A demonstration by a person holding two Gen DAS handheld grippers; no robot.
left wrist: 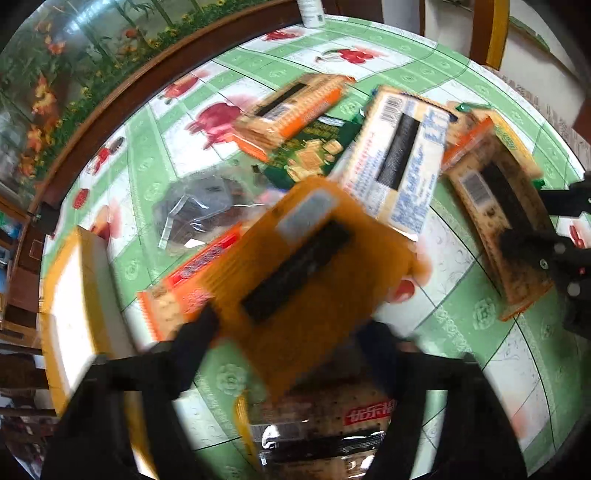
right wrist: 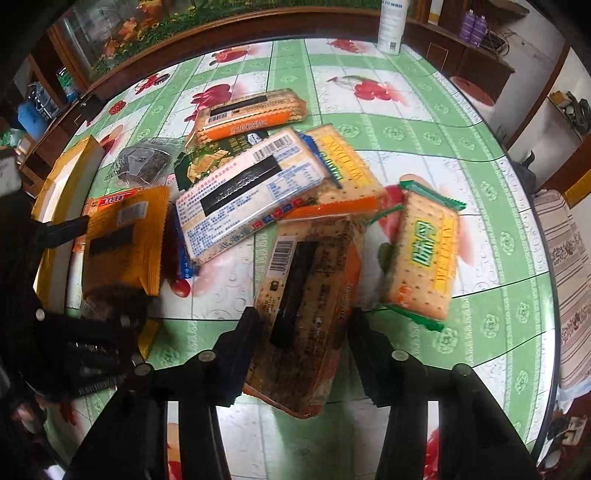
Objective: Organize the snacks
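Observation:
My left gripper is shut on an orange snack packet and holds it above the table; the same packet shows at the left in the right wrist view. My right gripper is shut on a speckled brown cracker pack, which also shows at the right in the left wrist view. Other packs lie in a pile: a white-labelled pack, an orange-edged pack, a green-wrapped cracker pack and a dark green packet.
A yellow-and-white box stands at the table's left edge. A clear bag of dark snacks lies near it. A white bottle stands at the far edge. The round table has a green floral cloth.

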